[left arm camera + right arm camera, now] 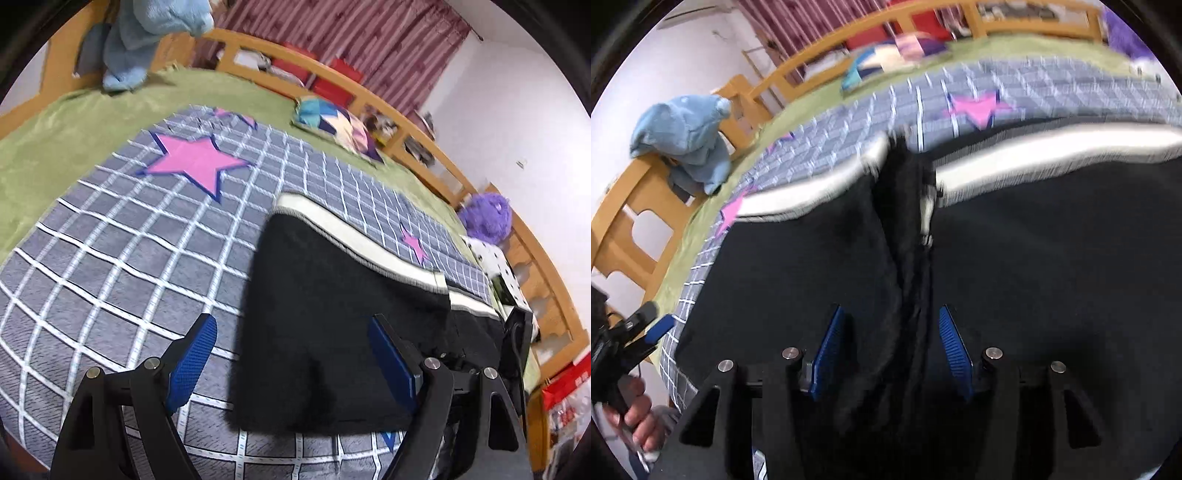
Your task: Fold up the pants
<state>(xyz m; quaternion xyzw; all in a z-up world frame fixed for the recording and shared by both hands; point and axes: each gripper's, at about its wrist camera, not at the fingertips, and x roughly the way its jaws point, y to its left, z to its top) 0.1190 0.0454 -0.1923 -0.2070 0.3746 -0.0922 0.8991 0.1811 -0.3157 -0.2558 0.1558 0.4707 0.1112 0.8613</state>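
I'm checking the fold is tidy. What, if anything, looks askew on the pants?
The pants lie fairly flat, but a bunched ridge of fabric runs down the middle, breaking the white stripe along the far edge. Nothing else stands out.

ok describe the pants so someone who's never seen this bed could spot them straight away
Start at the wooden-railed bed with the green cover, then the grey grid-patterned blanket with pink stars spread over it. The pants lie flat on that blanket near its front edge. They are the only black item there, with a cream stripe along one side, unlike the blue plush and purple plush.
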